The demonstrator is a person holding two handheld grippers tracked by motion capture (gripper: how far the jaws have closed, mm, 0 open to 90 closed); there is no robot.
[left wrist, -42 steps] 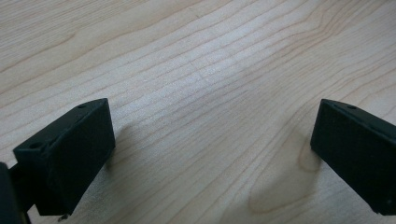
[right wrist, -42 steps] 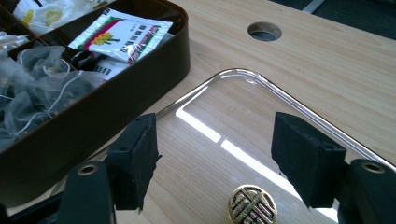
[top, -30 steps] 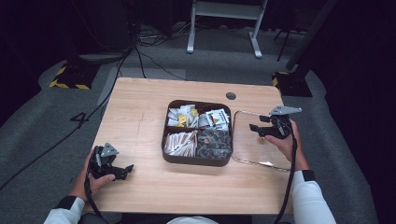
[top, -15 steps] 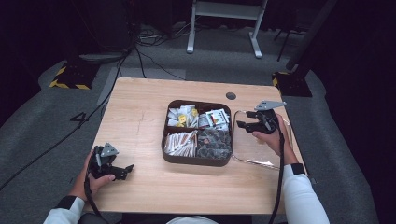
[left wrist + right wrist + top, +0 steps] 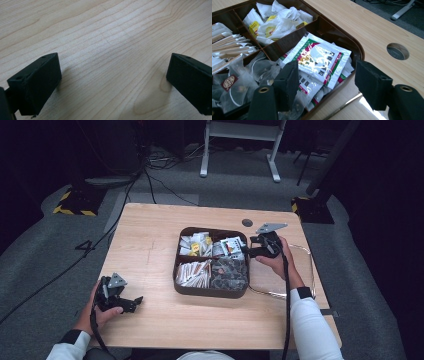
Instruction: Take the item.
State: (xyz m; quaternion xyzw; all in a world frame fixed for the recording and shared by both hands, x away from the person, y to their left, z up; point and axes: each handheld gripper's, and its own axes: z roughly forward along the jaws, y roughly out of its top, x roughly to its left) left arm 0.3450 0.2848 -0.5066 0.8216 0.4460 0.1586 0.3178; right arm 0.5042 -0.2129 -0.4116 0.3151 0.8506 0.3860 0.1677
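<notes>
My left claw point(image 5: 134, 301) rests spread on bare worktop point(image 5: 112, 37), nothing between its jaws. My right claw point(image 5: 324, 82), spread too, hovers over the tray's point(image 5: 207, 291) near corner; just ahead lies a glossy sachet point(image 5: 319, 60), light, floppy, probably slick, so I'd pinch its free edge.

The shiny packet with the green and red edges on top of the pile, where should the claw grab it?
Probably by the packet's near corner, where it overhangs the packets beneath. The right claw would come from the brown tray's outer rim: the packet lies flat and tilted, so one pad could slide under that raised edge while the other presses on top.
</notes>
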